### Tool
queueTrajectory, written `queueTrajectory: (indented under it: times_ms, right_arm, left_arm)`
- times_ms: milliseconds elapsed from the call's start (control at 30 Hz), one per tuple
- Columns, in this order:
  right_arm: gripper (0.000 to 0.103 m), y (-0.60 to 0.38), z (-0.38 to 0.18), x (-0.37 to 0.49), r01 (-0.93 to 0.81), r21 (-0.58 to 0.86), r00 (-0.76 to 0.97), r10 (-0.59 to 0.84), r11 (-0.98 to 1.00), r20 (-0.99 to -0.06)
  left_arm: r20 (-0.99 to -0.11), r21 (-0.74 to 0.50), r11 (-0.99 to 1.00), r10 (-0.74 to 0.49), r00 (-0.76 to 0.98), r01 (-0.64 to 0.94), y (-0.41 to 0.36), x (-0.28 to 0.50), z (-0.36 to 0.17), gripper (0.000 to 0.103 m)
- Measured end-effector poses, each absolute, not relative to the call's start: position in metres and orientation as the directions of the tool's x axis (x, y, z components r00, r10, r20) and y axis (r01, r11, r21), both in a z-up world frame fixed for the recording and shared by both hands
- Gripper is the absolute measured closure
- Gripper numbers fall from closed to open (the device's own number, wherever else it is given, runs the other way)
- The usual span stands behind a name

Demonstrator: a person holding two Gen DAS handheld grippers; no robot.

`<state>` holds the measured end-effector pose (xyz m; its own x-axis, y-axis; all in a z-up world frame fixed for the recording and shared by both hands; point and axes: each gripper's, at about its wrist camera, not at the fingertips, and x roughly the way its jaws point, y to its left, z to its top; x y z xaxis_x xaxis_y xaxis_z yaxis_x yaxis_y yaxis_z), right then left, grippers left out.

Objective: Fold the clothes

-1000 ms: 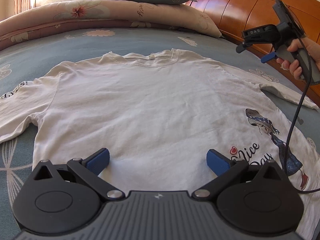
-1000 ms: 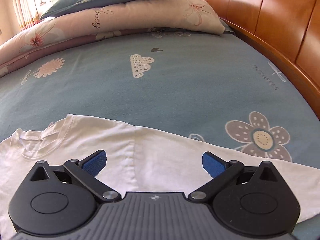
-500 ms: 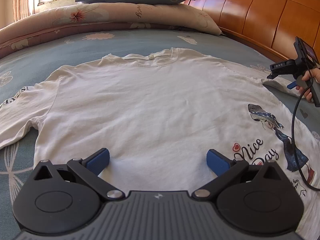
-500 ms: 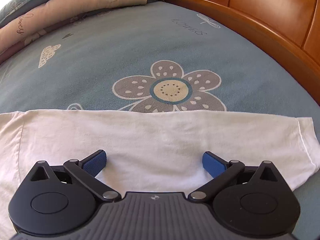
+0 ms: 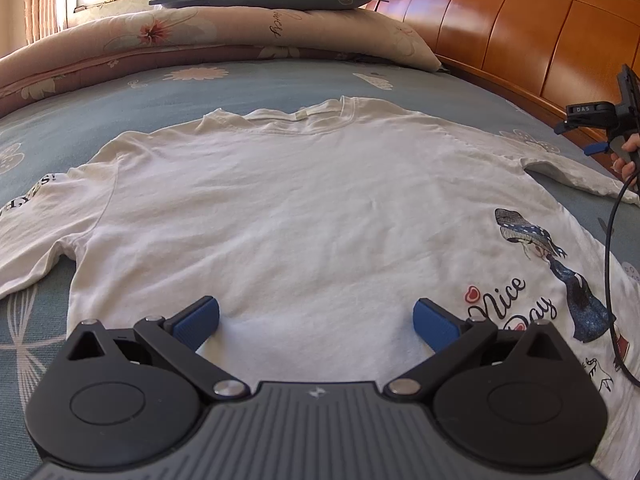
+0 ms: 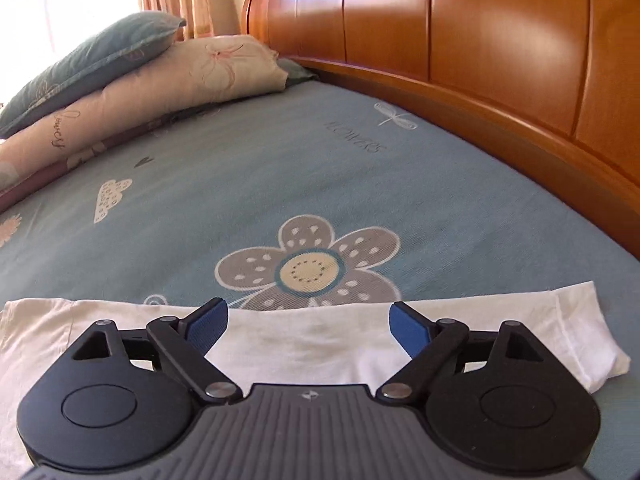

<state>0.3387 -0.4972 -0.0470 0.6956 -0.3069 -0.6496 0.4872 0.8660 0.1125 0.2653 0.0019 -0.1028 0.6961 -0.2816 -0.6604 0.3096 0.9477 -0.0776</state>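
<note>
Left gripper [image 5: 316, 320] hangs angled downward, blue pads [image 5: 196, 322] spread wide, nothing between them. Right gripper [image 6: 309, 324] tilts down too, its jaws just narrowing a touch yet plainly apart, gripping nothing. Out at the edge of the left view, fingers [image 5: 627, 160] wrap that right tool's handle.

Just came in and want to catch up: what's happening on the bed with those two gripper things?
A person is about to fold a white T-shirt spread flat on the blue bedsheet. The left gripper hovers open over the shirt's lower part. The right gripper, its jaws just closing a little but not pressing on anything, is over the sleeve nearest the wooden headboard. Nothing is folded yet.
</note>
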Motion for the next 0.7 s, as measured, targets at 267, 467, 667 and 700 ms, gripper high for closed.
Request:
queueTrajectory:
  times_ms: [267, 467, 667, 700]
  right_arm:
    - [0.04, -0.587, -0.051, 0.265, 0.662, 0.152, 0.609, -0.408, 0.734, -0.68]
    - [0.04, -0.613, -0.074, 0.239, 0.743, 0.194, 0.57, -0.454, 0.64, -0.685]
    - [0.039, -0.591, -0.073, 0.222, 0.633, 0.367, 0.715, -0.333, 0.681, -0.615]
    - [0.035, -0.581, -0.071, 0.227, 0.58, 0.4, 0.751, -0.275, 0.71, -0.6]
  left_arm:
    - [-0.654, -0.059, 0.949, -0.271, 0.706, 0.31, -0.001, 0.265, -0.104, 0.001]
    - [-0.648, -0.061, 0.948, -0.276, 0.71, 0.313, 0.0, 0.265, -0.105, 0.001]
    - [-0.646, -0.055, 0.948, -0.274, 0.713, 0.314, -0.001, 0.265, -0.106, 0.001]
    - [-0.646, -0.055, 0.948, -0.273, 0.713, 0.314, -0.001, 0.265, -0.106, 0.001]
